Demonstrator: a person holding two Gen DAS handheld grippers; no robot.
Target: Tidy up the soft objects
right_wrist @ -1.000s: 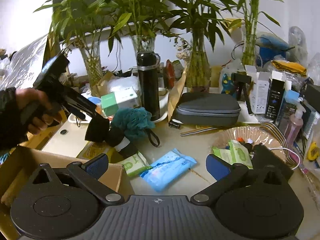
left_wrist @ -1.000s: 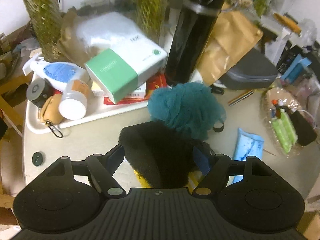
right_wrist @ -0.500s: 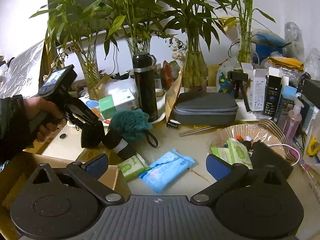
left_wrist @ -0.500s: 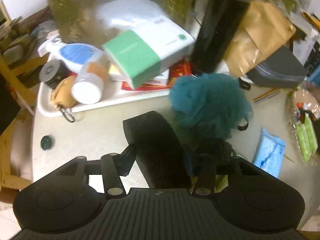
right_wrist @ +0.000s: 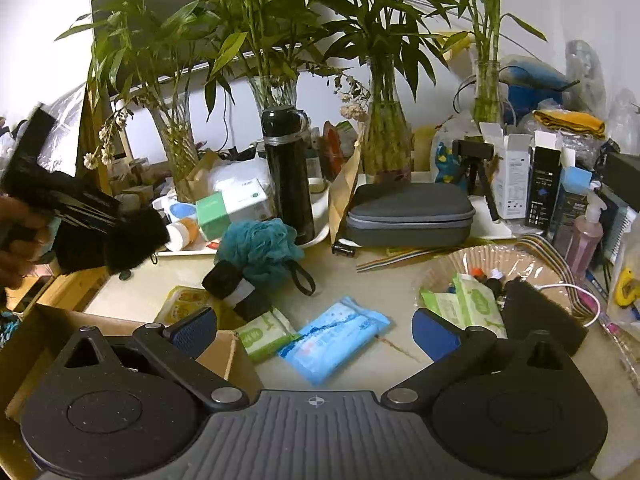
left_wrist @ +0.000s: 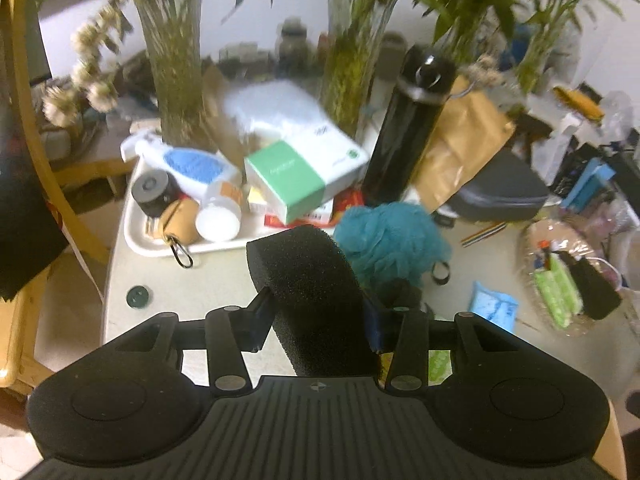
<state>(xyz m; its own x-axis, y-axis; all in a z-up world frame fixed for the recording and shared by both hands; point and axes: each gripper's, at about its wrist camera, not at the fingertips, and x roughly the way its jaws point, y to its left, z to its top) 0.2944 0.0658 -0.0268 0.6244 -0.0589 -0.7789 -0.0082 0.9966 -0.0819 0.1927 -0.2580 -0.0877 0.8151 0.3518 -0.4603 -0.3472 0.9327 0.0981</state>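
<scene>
Nearest in the left wrist view, the left gripper (left_wrist: 316, 320) is clamping a black foam sponge (left_wrist: 308, 296); its jaws are closing, and both pads are pressing the sponge's sides while the rounded top is sticking up past the fingers. In the right wrist view the same sponge is hanging in the air at the far left, clear of the table (right_wrist: 360, 280), with a hand (right_wrist: 16, 240) gripping the tool's handle.

The right gripper (right_wrist: 316, 328) is hovering with its jaws spread wide and nothing between them. Under its left finger a cardboard box (right_wrist: 224, 356) is sitting at the near left edge. Just beyond the fingers, a green wipes pack (right_wrist: 264, 336) and a blue wipes pack (right_wrist: 336, 340) are lying side by side on the table, touching. Slightly farther left, a yellow packet (right_wrist: 184, 304) is lying under a black roll with a white band (right_wrist: 232, 284).

Farther on, a teal bath pouf (right_wrist: 256, 244) is resting against that roll. To the right, a clear bowl (right_wrist: 480, 264) is holding more green packs. Behind the pouf, a black flask (right_wrist: 288, 176) is standing upright beside a white tray (left_wrist: 160, 240) of bottles and boxes, and a grey case (right_wrist: 408, 212) is lying to the right. Glass vases of bamboo (right_wrist: 384, 136) are lining the far edge.
</scene>
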